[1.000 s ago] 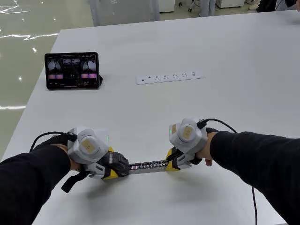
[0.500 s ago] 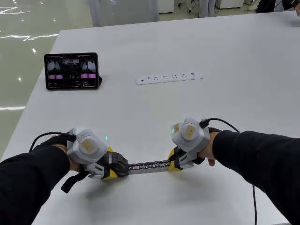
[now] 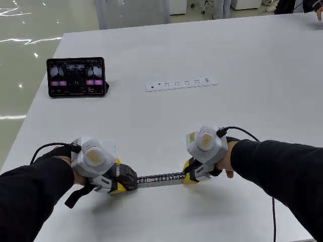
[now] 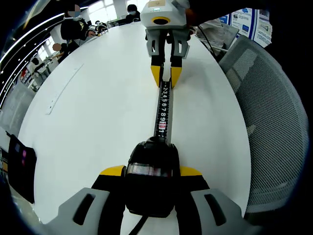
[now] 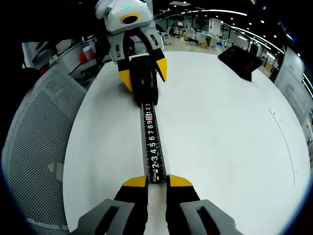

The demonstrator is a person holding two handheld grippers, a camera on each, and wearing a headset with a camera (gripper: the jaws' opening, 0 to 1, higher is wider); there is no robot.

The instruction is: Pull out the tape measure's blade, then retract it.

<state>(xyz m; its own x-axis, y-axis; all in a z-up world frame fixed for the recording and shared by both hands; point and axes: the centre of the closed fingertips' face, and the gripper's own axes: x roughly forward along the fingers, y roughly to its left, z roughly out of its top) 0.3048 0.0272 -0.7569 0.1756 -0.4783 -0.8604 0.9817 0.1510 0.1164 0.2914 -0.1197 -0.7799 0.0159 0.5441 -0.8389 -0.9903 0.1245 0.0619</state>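
Observation:
The black tape measure case (image 3: 126, 176) sits just above the white table (image 3: 166, 116), with my left gripper (image 3: 119, 182) shut on its sides. In the left gripper view the case (image 4: 152, 171) sits between the yellow-tipped jaws. The numbered blade (image 3: 160, 178) runs out of it to the right, a short length showing. My right gripper (image 3: 188, 176) is shut on the blade's tip. In the right gripper view the blade (image 5: 150, 142) leads from my right gripper (image 5: 156, 182) to the case (image 5: 144, 81) held by the left gripper (image 5: 143, 73). The right gripper (image 4: 165, 76) pinches the blade (image 4: 162, 110).
A tablet (image 3: 75, 76) with a lit screen stands at the table's far left. A white power strip (image 3: 181, 83) lies across the middle. The table's near edge is close below the grippers, and a grey mesh chair (image 4: 274, 122) stands beside it.
My right gripper has moved a little to the right with the blade tip, so slightly more blade shows. The left gripper and case have stayed put.

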